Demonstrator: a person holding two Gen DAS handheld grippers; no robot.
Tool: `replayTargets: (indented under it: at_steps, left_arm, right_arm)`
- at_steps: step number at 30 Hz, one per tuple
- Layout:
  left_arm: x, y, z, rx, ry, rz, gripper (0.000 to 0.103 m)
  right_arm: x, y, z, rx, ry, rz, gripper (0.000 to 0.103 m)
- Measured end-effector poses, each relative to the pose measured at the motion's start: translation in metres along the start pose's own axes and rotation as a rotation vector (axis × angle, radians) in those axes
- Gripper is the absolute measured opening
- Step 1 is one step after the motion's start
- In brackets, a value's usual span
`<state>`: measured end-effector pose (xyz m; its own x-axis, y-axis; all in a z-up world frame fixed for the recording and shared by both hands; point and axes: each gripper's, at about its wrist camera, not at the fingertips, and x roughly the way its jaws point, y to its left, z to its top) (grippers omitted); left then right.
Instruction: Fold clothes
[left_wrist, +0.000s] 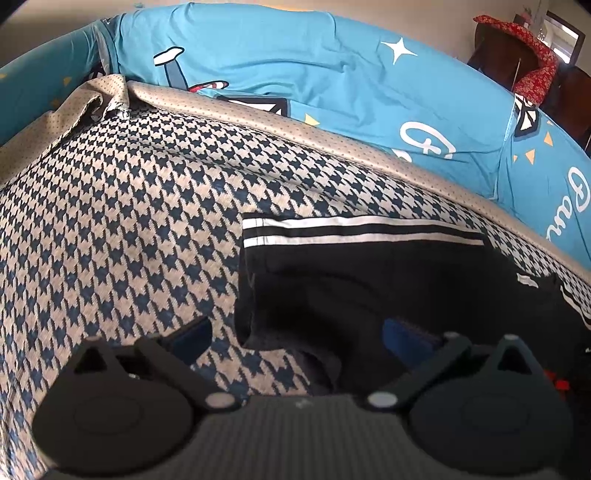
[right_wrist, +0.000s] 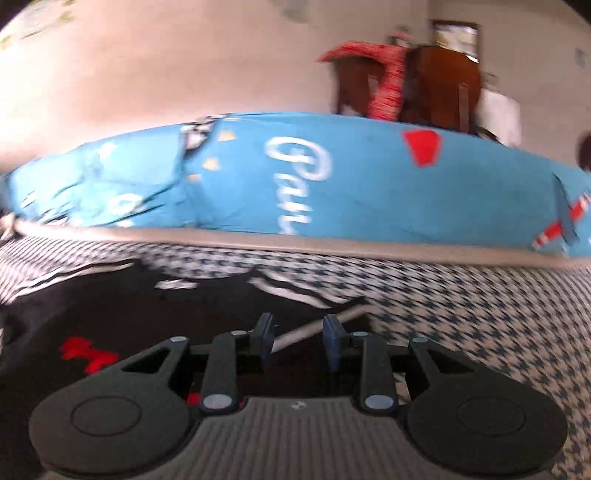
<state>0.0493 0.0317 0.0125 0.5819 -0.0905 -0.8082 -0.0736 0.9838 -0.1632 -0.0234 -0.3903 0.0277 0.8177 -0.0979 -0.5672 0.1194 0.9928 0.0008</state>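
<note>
Black hand-held gripper bodies fill the lower edge of both wrist views.

Left hand-held gripper (left_wrist: 295, 332): blue-padded fingers spread wide, one over the patterned cover, the other over dark cloth; nothing pinched between them.

Right hand-held gripper (right_wrist: 298, 339): fingers narrowly apart, with a pale drawstring (right_wrist: 317, 326) running across the gap; no pad presses on it.

Task item: black garment with white side stripes (left_wrist: 369, 280), lying flat on the bed, its striped edge towards the blue bedding. A small red print (right_wrist: 88, 354) shows on the black cloth in the right wrist view.

Surface: beige-and-navy houndstooth bed cover (left_wrist: 129, 221), with a plain dotted beige border (left_wrist: 258, 110) along its far edge; one corner of the border is turned up and crumpled at the far left.

Beyond the cover: bright blue printed bedding (left_wrist: 332, 92), bearing white stars, yellow triangles, white script lettering and red-and-white cartoon shapes, bunched and creased along the bed's far side.

Room: pale wall (right_wrist: 184, 66); dark brown wooden chair (right_wrist: 439, 88) with a red patterned cloth (right_wrist: 388, 81) draped over it; a framed dark opening behind the chair, door or window not distinguishable.

Limits: right wrist view is motion-blurred, so the garment's outline and lettering are soft. The garment's near part is hidden under both gripper bodies. Script words are cut off by folds.
</note>
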Motion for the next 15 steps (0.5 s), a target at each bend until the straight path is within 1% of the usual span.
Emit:
replayTargets:
  at_steps: [3, 8, 13, 15]
  left_arm:
    - [0.0, 0.0, 0.0, 0.0, 0.001, -0.001, 0.103]
    - [0.0, 0.0, 0.0, 0.002, 0.003, -0.002, 0.103]
    - [0.0, 0.001, 0.0, 0.001, 0.007, -0.013, 0.103]
    - [0.0, 0.001, 0.001, 0.004, 0.009, -0.015, 0.103]
  right_arm:
    - [0.015, -0.011, -0.004, 0.043, 0.043, -0.098, 0.029]
    - [0.034, -0.026, -0.008, 0.128, 0.08, -0.184, 0.029]
    - [0.046, -0.018, -0.009, 0.125, 0.061, -0.148, 0.029]
    - [0.054, -0.01, -0.01, 0.102, 0.064, -0.147, 0.029]
